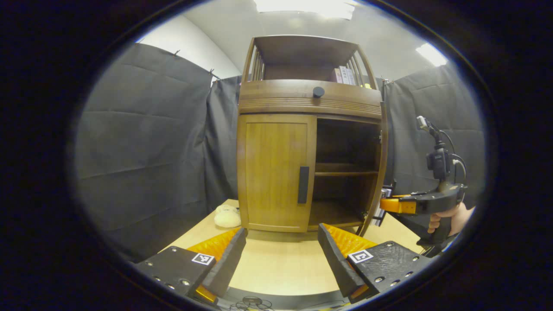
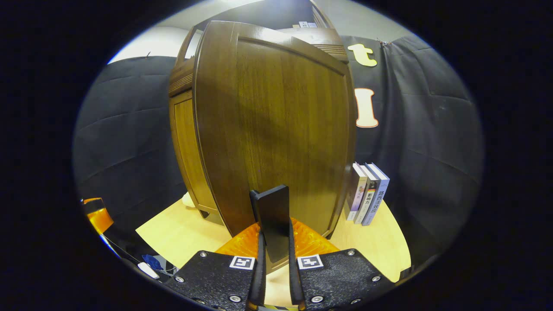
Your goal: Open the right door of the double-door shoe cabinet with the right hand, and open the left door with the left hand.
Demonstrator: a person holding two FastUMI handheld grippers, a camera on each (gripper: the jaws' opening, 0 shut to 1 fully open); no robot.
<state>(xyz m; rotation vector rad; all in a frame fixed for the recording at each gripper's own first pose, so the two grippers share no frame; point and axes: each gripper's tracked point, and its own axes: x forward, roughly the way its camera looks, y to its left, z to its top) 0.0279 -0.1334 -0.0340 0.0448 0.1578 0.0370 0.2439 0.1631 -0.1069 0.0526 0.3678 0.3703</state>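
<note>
A brown wooden shoe cabinet (image 1: 309, 101) stands on a light table (image 1: 281, 263). Its left door (image 1: 276, 170) is closed, with a dark vertical handle (image 1: 303, 185). The right door (image 1: 379, 172) is swung wide, baring the shelves inside. My left gripper (image 1: 281, 255) is open and hangs in front of the cabinet, apart from the left door. In the right gripper view the right door (image 2: 276, 129) looms close, and my right gripper (image 2: 274, 255) is shut on its dark handle (image 2: 273, 220). The right gripper (image 1: 399, 205), held by a hand, also appears at the door's edge in the left gripper view.
A cream soft object (image 1: 227, 217) lies on the table left of the cabinet. Three books (image 2: 368, 194) stand upright to the right of the open door. More books (image 1: 344, 75) sit on the cabinet's top shelf, and a round knob (image 1: 318, 91) marks its drawer front.
</note>
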